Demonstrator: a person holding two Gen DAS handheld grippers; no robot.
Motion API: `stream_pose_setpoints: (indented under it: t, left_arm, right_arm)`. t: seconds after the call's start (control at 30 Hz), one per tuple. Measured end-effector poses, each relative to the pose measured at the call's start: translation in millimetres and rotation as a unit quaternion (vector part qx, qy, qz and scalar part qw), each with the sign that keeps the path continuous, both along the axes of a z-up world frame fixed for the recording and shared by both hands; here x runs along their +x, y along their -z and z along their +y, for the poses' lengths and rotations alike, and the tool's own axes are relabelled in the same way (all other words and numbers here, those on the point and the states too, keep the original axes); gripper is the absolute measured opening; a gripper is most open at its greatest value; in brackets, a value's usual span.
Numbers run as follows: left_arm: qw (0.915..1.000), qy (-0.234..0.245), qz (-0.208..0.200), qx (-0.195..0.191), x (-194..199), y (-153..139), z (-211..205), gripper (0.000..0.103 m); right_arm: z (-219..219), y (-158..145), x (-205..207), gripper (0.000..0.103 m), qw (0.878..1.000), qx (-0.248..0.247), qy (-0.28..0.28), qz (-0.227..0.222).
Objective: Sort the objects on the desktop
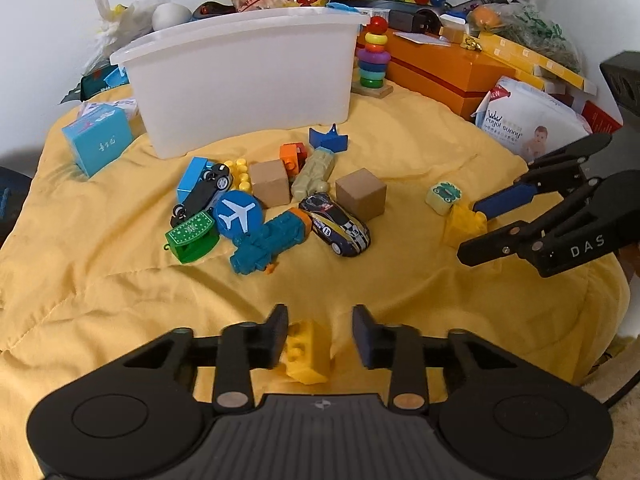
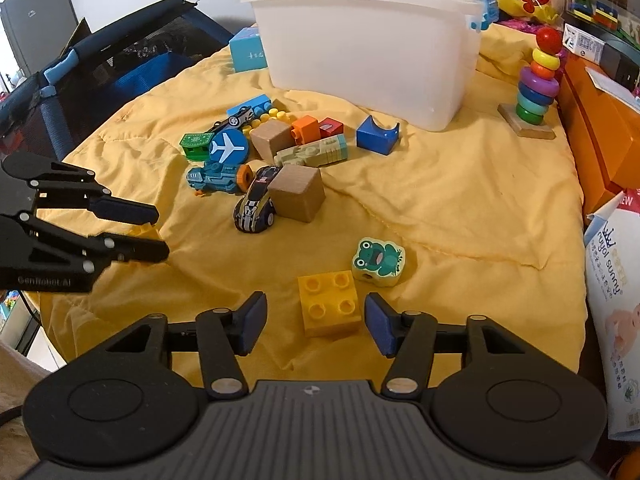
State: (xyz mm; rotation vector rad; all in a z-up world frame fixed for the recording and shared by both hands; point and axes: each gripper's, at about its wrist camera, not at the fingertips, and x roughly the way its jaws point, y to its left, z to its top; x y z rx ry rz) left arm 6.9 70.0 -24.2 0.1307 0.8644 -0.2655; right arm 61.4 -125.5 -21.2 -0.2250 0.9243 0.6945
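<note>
My left gripper (image 1: 320, 336) is open, its fingers on either side of a small yellow brick (image 1: 308, 354) that lies on the yellow cloth (image 1: 120, 280). The brick sits close to the left finger. My right gripper (image 2: 316, 326) is open too, straddling a yellow four-stud brick (image 2: 328, 304). In the right wrist view the left gripper (image 2: 160, 232) shows at the left with its brick (image 2: 146, 232) between the fingers. The left wrist view catches the right gripper (image 1: 468, 230) at the right, over its brick (image 1: 464, 220). A white bin (image 1: 248, 80) (image 2: 368, 52) stands at the back.
A toy pile lies mid-cloth: two wooden cubes (image 2: 298, 196), a striped car (image 2: 256, 206), a teal train (image 2: 216, 176), a blue plane disc (image 2: 228, 146). A frog block (image 2: 378, 262) lies beside the right brick. A ring stacker (image 2: 538, 80), orange boxes (image 1: 440, 68) and a wipes pack (image 1: 532, 120) line the right.
</note>
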Motion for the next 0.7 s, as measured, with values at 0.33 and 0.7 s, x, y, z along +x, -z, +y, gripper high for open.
stream_pose_setpoints:
  t: [0.33,0.7]
  left_arm:
    - [0.9997,-0.01,-0.016,-0.016,-2,-3,6,0.041]
    - [0.9984,-0.003,0.019,-0.053,7,2,14,0.017]
  right_arm:
    - [0,11,1,0.04,1.0,-0.008,0.009,0.002]
    - [3,3,4,0.035,1.0,-0.007,0.005,-0.008]
